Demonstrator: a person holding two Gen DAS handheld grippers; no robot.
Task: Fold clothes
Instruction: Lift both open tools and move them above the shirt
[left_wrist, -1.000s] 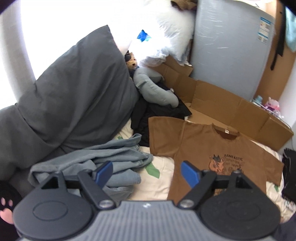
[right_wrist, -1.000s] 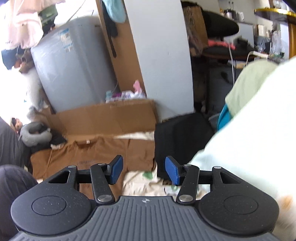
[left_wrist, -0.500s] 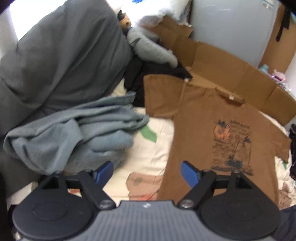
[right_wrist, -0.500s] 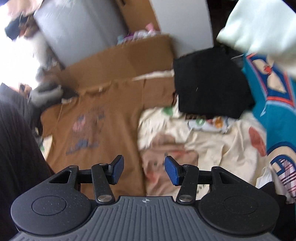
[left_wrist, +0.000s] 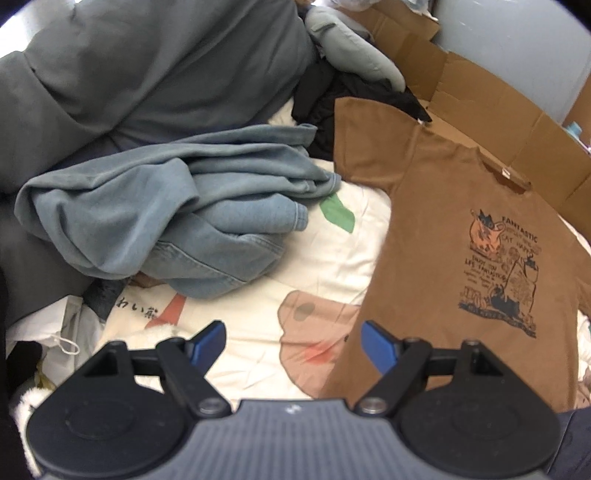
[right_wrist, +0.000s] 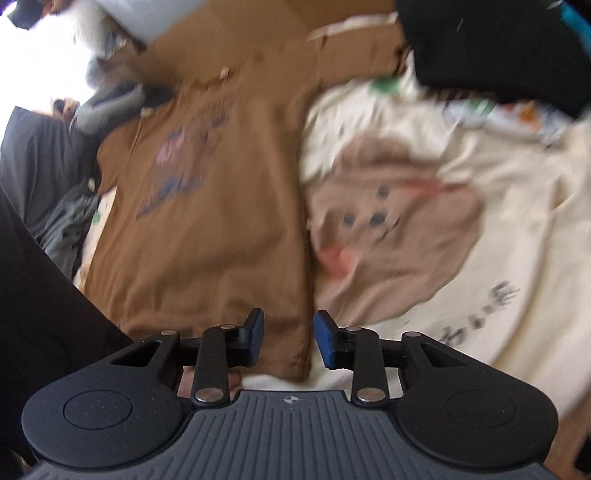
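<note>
Just ahead of your right claw (right_wrist: 288, 341), between its two blue pads, sits the near hem corner of the brown T-shirt (right_wrist: 221, 206); the jaws have just been closing, but a gap is visible on either side of the cloth, so they are not yet pinching it, though the blur makes contact hard to judge. That corner is the shirt's right-hand bottom edge as this claw sees it, and from there the garment's long axis runs straight away from you, hem near, collar far, lying flat on the cream printed bedsheet (right_wrist: 461, 229). Your left claw (left_wrist: 293, 343) is spread wide with nothing between the jaws; the shirt (left_wrist: 443, 229) lies ahead and to its right, its other bottom corner just under the right-hand pad (left_wrist: 376, 345). So the right claw is the nearer one to a grip, and the left needs a small shift to its right, by my reading. Beyond the left claw to its left lies a heap of blue-grey clothes (left_wrist: 166, 214), well apart from the shirt's hem. Farthest off, past the collar, stands flattened cardboard (left_wrist: 498, 110).
</note>
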